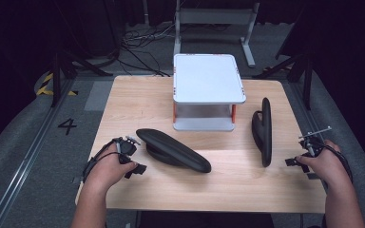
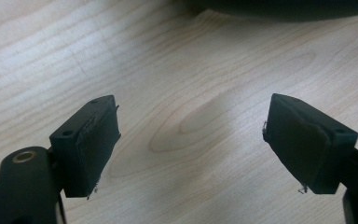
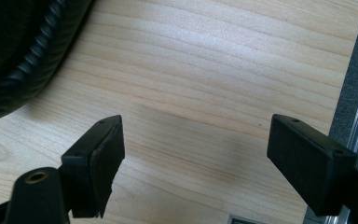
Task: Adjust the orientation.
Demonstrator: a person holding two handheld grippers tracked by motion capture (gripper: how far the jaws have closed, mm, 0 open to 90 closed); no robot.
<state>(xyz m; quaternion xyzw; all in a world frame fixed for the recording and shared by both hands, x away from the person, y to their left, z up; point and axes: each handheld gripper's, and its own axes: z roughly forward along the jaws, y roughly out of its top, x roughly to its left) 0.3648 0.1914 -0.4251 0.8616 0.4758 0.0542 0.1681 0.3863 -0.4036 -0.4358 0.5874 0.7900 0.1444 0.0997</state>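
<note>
While both hand-held grippers (image 1: 132,154) (image 1: 300,154) gape empty, looks light but floppy: best pinching each black shoe (image 1: 173,150) (image 1: 263,130) by its stiffer collar.

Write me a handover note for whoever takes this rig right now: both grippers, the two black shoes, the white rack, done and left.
Left gripper: open, empty, over bare wood at the near left of the light wooden table.
Right gripper: open, empty, at the table's right edge.
Left black slip-on shoe: lies on the table just beside the left gripper.
Right black slip-on shoe: stands on its side, apart from the right gripper.
White two-tier shoe rack: at the far middle, both tiers bare.
Done: nothing gripped or racked.
Left: probably grip each shoe and put it on the rack.
</note>
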